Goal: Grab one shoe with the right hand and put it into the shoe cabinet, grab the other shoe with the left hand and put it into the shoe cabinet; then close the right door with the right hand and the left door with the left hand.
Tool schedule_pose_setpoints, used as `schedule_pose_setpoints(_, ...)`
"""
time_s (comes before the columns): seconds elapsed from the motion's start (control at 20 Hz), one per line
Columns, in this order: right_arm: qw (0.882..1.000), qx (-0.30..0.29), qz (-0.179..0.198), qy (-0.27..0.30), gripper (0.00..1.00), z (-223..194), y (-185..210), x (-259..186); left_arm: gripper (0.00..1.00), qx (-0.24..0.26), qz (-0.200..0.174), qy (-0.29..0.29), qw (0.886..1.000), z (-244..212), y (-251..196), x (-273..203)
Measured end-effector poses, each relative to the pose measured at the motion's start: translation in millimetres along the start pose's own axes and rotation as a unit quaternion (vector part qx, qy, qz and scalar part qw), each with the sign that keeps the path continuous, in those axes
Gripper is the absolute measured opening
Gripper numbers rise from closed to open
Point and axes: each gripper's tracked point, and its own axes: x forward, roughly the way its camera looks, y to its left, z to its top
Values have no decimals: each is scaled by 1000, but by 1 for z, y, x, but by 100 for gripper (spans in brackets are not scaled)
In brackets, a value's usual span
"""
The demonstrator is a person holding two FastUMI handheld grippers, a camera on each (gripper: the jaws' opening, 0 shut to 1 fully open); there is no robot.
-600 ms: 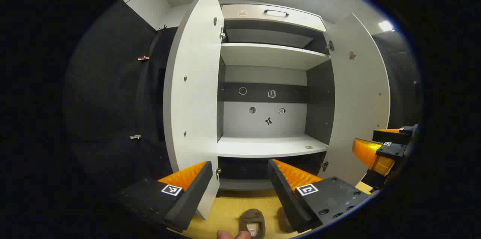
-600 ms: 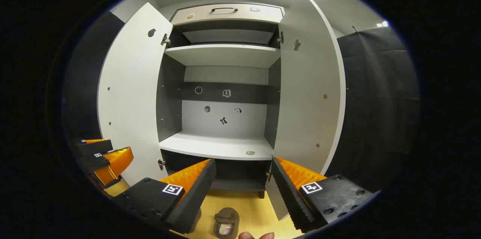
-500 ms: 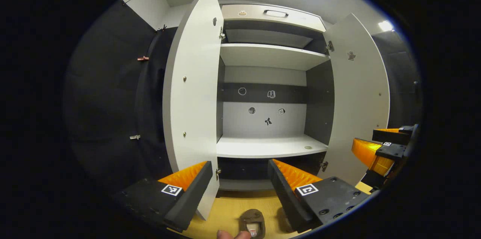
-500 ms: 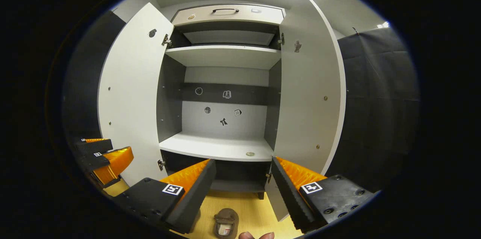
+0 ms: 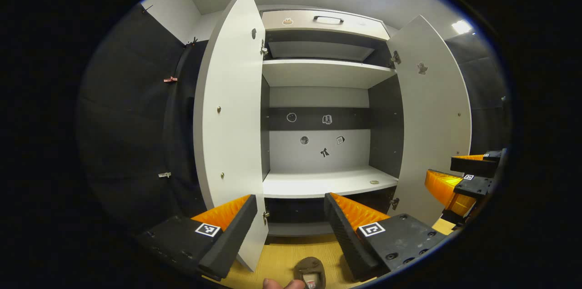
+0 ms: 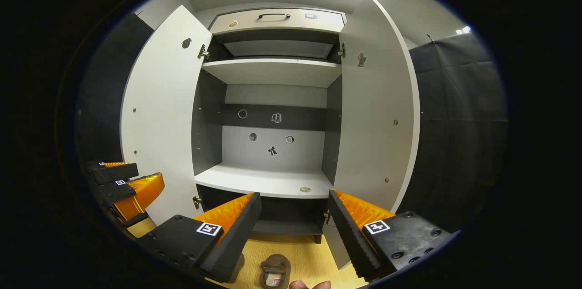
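**Both grippers empty before an open cabinet, shoes still on the floor**

In the left gripper view, the left door [image 5: 229, 130] stood swung wide at centre left, the shoe cabinet [image 5: 325, 182] with its bare shelves filled the middle, and the right door [image 5: 434, 121] hung open at right. The left gripper [image 5: 291, 221] at the bottom had its fingers spread wide with nothing between them. A brown shoe [image 5: 310, 273] lay on the yellow floor [image 5: 282, 259] at the bottom edge, below the gripper.

In the right gripper view, the right gripper [image 6: 293, 221] was likewise spread wide and empty, with the shoe [image 6: 274, 271] low at bottom centre.

Judging from this, the first step had not begun: the right gripper would need to drop down to the shoe and close across it.
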Motion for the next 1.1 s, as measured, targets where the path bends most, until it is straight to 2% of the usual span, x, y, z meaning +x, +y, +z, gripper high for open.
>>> schedule_pose_setpoints(0.35,1000,-1,2,0,98,0,3,-2,95,1,-2,-5,1000,3,0,-2)
schedule_pose_setpoints(0.4,1000,1,2,2,95,-1,4,-2,95,2,-2,-7,1000,4,1,-3)
schedule_pose_setpoints(0.6,999,3,5,35,98,-23,9,-3,95,5,-4,-9,1000,3,5,-3)
schedule_pose_setpoints(0.75,996,12,14,83,98,-64,17,-5,95,7,2,-5,1000,-2,12,-3)
schedule_pose_setpoints(0.9,990,4,32,140,98,-122,29,-10,95,19,12,2,1000,-10,23,-5)
schedule_pose_setpoints(1.1,970,13,55,237,98,-212,44,-22,95,20,13,17,1000,-25,28,-9)
